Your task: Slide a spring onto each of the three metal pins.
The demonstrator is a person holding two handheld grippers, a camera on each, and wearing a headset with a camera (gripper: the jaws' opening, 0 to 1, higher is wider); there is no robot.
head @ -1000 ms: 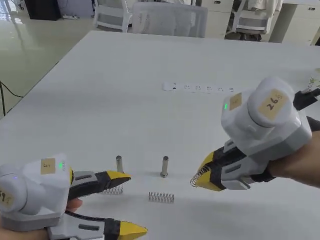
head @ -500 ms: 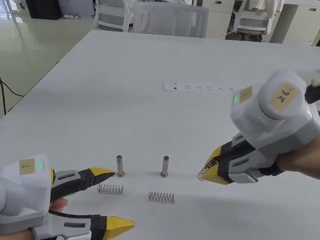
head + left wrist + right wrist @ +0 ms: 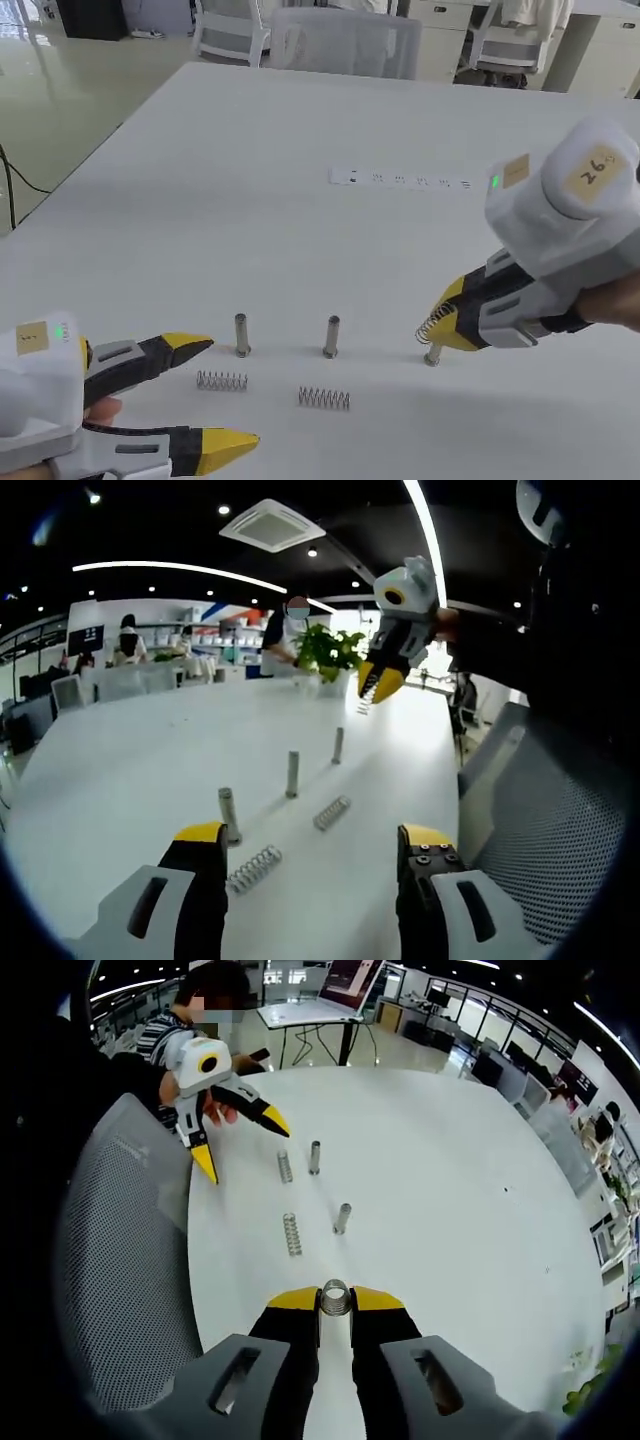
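Three short metal pins stand in a row on the white table point(image 3: 300, 220): the left pin point(image 3: 241, 335), the middle pin point(image 3: 332, 337) and the right pin point(image 3: 433, 353). Two loose springs lie in front of them, one point(image 3: 221, 381) near the left pin, the other point(image 3: 323, 399) below the middle pin. My right gripper point(image 3: 445, 325) is shut on a third spring point(image 3: 435, 322) point(image 3: 336, 1298), held just above the right pin. Low on the left, my left gripper point(image 3: 215, 393) point(image 3: 312, 835) is open and holds nothing, with the left spring point(image 3: 252, 868) lying just beyond its jaws.
A white power strip point(image 3: 400, 179) lies flat further back on the table. Office chairs point(image 3: 340, 40) stand along the far edge. People stand at far desks in the left gripper view. The table's left edge point(image 3: 90, 160) runs diagonally.
My right gripper has moved right and slightly up with its spring, uncovering the right pin. My left gripper has drawn back to the left, away from the left pin.
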